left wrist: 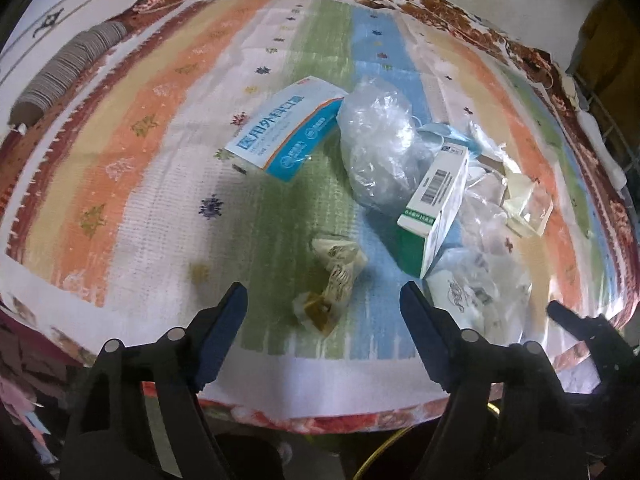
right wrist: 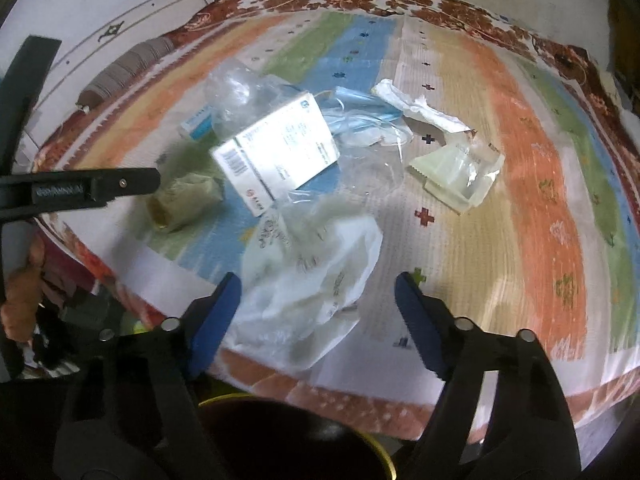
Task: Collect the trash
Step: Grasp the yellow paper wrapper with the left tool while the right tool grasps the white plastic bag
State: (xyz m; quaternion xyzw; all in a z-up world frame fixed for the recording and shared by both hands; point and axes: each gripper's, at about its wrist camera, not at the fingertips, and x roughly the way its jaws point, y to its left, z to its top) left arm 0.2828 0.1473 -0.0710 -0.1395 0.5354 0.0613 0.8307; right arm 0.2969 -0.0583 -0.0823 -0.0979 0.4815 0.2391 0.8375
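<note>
Trash lies on a striped cloth-covered table point(left wrist: 140, 200). My left gripper point(left wrist: 324, 300) is open, its jaws on either side of a crumpled yellowish wrapper point(left wrist: 332, 280), just above it. Beyond lie a blue-and-white mask box point(left wrist: 284, 130), a clear plastic bag point(left wrist: 380, 140) and a green-and-white box point(left wrist: 436, 204). My right gripper point(right wrist: 318, 284) is open over a white plastic bag point(right wrist: 308, 280). The white box point(right wrist: 280, 152), a blue mask point(right wrist: 360, 100), a torn paper strip point(right wrist: 416, 108) and a clear wrapper point(right wrist: 460, 172) lie farther off.
A dark bin with a yellow rim point(right wrist: 288, 436) stands below the table's near edge. A grey ribbed roll point(left wrist: 60, 68) lies at the far left of the table. The left gripper's finger point(right wrist: 96, 188) reaches in from the left in the right wrist view.
</note>
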